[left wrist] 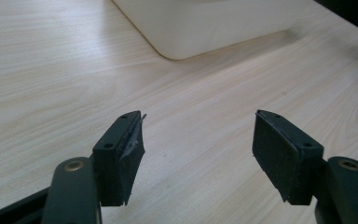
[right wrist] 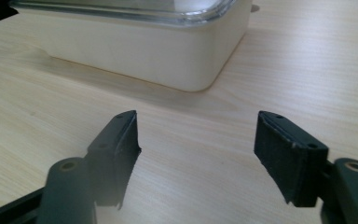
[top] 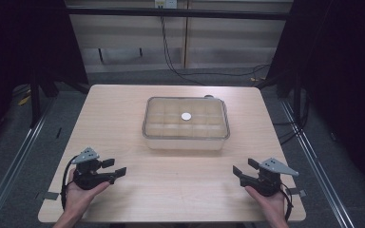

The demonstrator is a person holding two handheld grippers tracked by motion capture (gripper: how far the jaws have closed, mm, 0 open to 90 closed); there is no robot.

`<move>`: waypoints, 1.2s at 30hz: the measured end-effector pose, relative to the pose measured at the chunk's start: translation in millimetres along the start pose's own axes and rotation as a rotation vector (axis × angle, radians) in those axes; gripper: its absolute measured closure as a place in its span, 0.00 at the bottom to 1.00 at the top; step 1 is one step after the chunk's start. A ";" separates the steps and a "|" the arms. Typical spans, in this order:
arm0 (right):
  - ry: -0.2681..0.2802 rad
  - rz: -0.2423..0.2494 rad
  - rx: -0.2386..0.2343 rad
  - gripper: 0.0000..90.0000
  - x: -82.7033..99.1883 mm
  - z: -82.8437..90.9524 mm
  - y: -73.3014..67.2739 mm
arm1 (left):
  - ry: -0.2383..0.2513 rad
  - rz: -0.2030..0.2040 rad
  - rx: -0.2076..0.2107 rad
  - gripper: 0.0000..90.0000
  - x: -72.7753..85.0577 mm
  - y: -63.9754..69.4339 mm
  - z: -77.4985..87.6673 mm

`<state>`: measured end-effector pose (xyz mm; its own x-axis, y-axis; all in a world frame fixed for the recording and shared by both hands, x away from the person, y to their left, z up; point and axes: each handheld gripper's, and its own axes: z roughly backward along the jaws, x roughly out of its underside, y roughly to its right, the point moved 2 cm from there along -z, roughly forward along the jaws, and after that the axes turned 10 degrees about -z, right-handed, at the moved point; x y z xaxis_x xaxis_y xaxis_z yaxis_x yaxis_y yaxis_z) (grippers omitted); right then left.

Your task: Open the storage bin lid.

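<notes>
- L gripper [top: 115,167], lower left of frame: jaws open, empty.
- R gripper [top: 243,167], lower right: jaws open, empty.
- Lidded compartment box [top: 186,123] mid tabletop [top: 171,185], white disc [top: 186,116] inside.

No legible text or labels anywhere

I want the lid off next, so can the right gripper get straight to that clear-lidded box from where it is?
Probably yes: only bare table lies between the open right gripper and the box.
</notes>
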<state>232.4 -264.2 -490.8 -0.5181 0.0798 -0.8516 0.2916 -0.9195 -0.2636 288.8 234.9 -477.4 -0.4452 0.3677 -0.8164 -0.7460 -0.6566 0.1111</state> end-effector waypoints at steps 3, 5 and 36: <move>0.019 0.006 -0.016 0.35 -2.2 1.4 -1.0 | 0.002 0.006 0.006 0.38 -0.9 -0.4 -2.4; 0.021 0.001 -0.013 0.34 -2.0 1.8 -1.7 | -0.001 0.005 0.002 0.37 -1.3 -1.0 -3.8; -0.114 0.003 -0.157 0.40 -40.5 -5.3 -25.5 | 0.008 -0.083 0.088 0.40 -34.9 12.7 -12.8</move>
<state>250.2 -242.0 -452.0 -0.6021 0.0253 -0.7981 0.4106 -0.8474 -0.3366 301.2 205.3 -454.7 -0.3760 0.4128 -0.8296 -0.8209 -0.5637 0.0915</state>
